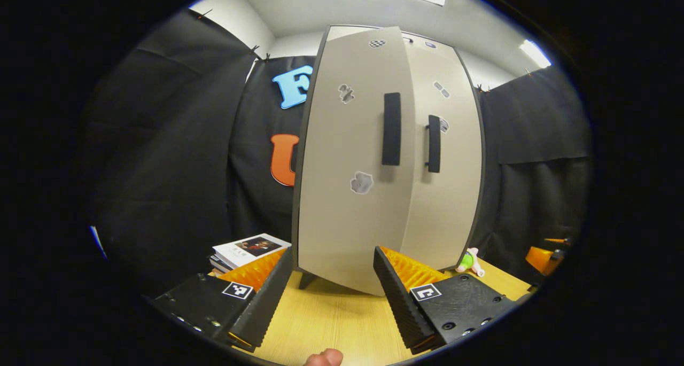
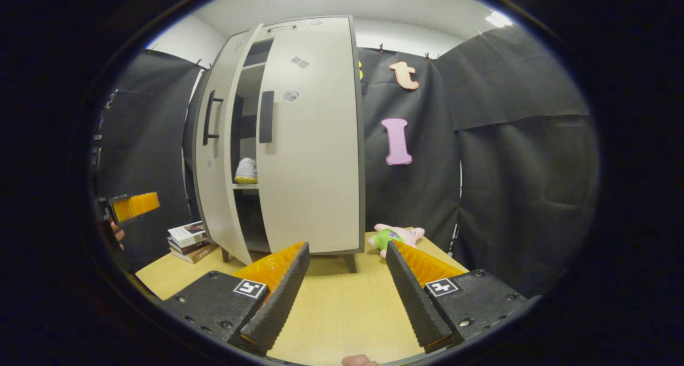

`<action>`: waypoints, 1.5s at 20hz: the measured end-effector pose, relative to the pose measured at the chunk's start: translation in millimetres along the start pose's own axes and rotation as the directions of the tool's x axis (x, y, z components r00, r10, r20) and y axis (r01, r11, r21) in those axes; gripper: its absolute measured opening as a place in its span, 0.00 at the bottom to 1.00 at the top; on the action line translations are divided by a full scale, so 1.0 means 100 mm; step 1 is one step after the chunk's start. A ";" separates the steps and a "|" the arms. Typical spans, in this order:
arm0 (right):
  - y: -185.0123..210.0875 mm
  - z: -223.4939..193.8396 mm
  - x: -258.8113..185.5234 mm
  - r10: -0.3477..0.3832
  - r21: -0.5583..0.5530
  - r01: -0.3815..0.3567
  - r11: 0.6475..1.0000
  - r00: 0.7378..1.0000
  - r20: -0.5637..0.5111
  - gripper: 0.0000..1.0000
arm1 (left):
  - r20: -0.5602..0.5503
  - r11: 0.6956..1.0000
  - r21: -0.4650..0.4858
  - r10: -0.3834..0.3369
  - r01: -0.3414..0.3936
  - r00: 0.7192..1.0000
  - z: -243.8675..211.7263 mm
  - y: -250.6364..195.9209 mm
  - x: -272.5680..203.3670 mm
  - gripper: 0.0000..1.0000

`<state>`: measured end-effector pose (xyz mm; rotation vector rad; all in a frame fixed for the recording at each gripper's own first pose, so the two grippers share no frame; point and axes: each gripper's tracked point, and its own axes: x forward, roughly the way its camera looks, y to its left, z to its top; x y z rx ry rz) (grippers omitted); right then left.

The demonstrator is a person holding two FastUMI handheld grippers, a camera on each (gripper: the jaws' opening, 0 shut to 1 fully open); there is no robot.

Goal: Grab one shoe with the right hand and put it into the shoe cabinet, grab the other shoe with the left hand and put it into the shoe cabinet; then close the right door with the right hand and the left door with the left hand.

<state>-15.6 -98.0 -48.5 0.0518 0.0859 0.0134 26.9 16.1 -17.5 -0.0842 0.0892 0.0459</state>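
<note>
staged test booth: black cloth walls (image 2: pixel 523 141), shoe cabinet (image 2: pixel 310 141) on wood table (image 2: pixel 342 307), ceiling lights (image 1: pixel 534 53).

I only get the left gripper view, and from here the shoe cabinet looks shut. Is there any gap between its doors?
Observer: Yes. In the right gripper view the left door stands ajar, with a dark gap beside the right door.
Operator: Anything visible inside?
Observer: A shoe sits on a shelf behind that gap.
Operator: And the right gripper?
Observer: The right gripper is open above the table, holding nothing.
</note>
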 end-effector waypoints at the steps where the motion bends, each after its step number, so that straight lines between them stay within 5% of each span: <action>1: 0.04 -0.02 -0.02 0.006 0.001 -0.006 1.000 1.000 -0.006 0.94 | -0.010 1.000 0.007 -0.011 0.011 1.000 -0.06 -0.07 -0.04 0.91; 13: 0.28 -0.04 -0.10 0.055 0.006 -0.055 0.998 0.998 -0.003 0.94 | -0.006 0.991 0.077 -0.105 0.105 0.994 -0.31 -0.56 -0.26 0.91; 30: 0.14 0.00 -0.01 0.018 0.018 -0.018 1.000 1.000 0.001 0.94 | -0.009 0.994 0.078 -0.079 0.079 0.997 -0.29 -0.45 -0.09 0.91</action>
